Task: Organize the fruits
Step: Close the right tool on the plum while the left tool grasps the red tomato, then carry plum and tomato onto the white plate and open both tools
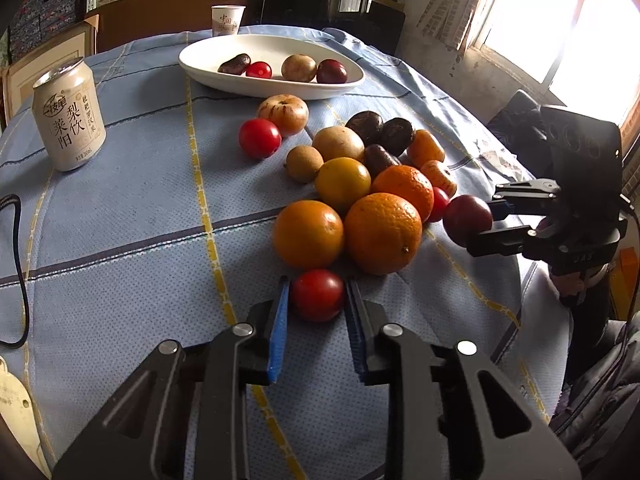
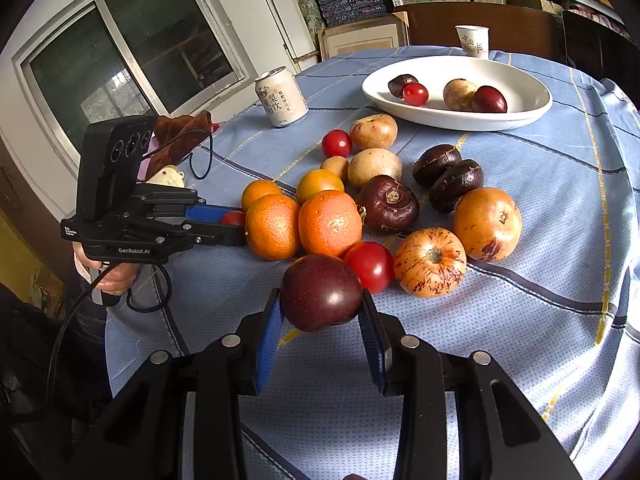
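My left gripper (image 1: 317, 282) is shut on a small red tomato (image 1: 318, 295) that rests on the blue cloth just in front of two oranges (image 1: 383, 238). In the right wrist view that left gripper (image 2: 234, 224) comes in from the left with the tomato (image 2: 233, 218) between its fingers. My right gripper (image 2: 320, 292) is shut on a dark red plum (image 2: 321, 292), held slightly above the cloth at the near edge of the fruit pile. A white bowl (image 1: 192, 60) at the back holds several fruits.
A pale drink can (image 1: 69, 116) stands at the left and a paper cup (image 1: 227, 20) behind the bowl. A black cable (image 1: 20, 264) loops over the table's left edge. A brown cloth (image 2: 180, 132) lies near the can. Loose fruit fills the table's middle.
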Demonstrator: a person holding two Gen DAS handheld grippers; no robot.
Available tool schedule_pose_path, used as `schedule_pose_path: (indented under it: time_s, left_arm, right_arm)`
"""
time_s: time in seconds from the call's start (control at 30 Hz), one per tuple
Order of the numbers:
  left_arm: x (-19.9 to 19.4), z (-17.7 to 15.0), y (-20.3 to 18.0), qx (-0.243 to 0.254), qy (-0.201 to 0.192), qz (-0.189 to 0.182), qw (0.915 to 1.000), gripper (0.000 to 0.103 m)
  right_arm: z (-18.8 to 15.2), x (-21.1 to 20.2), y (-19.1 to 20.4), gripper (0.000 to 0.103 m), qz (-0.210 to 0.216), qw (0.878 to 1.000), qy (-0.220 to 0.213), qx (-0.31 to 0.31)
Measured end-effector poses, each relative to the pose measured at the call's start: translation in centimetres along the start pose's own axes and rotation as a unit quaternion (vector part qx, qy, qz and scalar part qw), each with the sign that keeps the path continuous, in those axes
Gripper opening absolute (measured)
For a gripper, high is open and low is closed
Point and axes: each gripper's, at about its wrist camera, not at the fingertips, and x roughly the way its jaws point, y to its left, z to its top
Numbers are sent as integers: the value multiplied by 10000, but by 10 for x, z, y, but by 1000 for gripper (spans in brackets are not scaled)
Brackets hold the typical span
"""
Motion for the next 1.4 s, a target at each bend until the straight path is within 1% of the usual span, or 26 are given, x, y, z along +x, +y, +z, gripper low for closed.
schedule_pose_path:
  time_s: [0.1,0.3,0.4,0.5,0.57,0.63,0.7,0.73,0.8,0.87,0.93,1.03,1.1,1.27,1.3,1.33,1.37,1.4]
  left_arm:
    - [-3,1,3,-81,-91,6,9999,26]
    - [-12,2,6,-174,-275,-184,9993,26]
    - [-15,5,11,-323,-348,-395,9981,26]
    - [-20,22,19,-616,-437,-523,9958,26]
    - [-23,45,22,-708,-470,-475,9952,26]
    - [-21,69,25,-773,-514,-421,9948,26]
    - [-15,96,30,-846,-534,-320,9945,26]
    - [-11,108,33,-884,-558,-214,9943,26]
    - [-1,133,38,-944,-603,28,9937,26]
    - [12,156,42,-1021,-644,185,9925,26]
    - [23,173,47,-1098,-626,235,9917,26]
    - [44,193,49,-1127,-589,410,9910,26]
    - [54,201,49,-1071,-540,558,9912,26]
    - [75,215,51,-962,-405,766,9916,26]
    - [76,215,51,-957,-400,774,9916,34]
    - [75,215,51,-974,-425,799,9911,56]
    - [70,213,51,-1024,-549,866,9894,68]
    - [64,211,51,-1062,-706,921,9876,88]
  right_arm:
    - [0,-1,-3,38,55,10000,-21,54]
    - [0,-6,-9,38,224,9995,-131,180]
    - [2,-9,-13,38,554,9978,-201,294]
    - [11,-14,-26,38,931,9927,-441,622]
    - [24,-19,-33,38,965,9899,-649,810]
    - [44,-25,-39,38,796,9887,-899,892]
    - [66,-27,-47,38,505,9872,-1141,989]
    - [75,-26,-50,38,329,9865,-1237,1021]
    - [93,-21,-57,38,-154,9851,-1370,1028]
    - [108,-10,-66,38,-498,9835,-1375,1062]
    - [121,2,-76,38,-574,9830,-1300,1166]
    - [134,16,-88,38,-521,9833,-1200,1268]
    - [140,23,-89,38,-593,9837,-1155,1245]
    - [152,41,-101,39,-679,9837,-951,1365]
    - [152,41,-104,41,-673,9834,-941,1399]
    - [151,40,-105,56,-626,9829,-953,1445]
    - [151,37,-106,70,-589,9823,-969,1489]
    - [150,32,-104,93,-567,9816,-1010,1515]
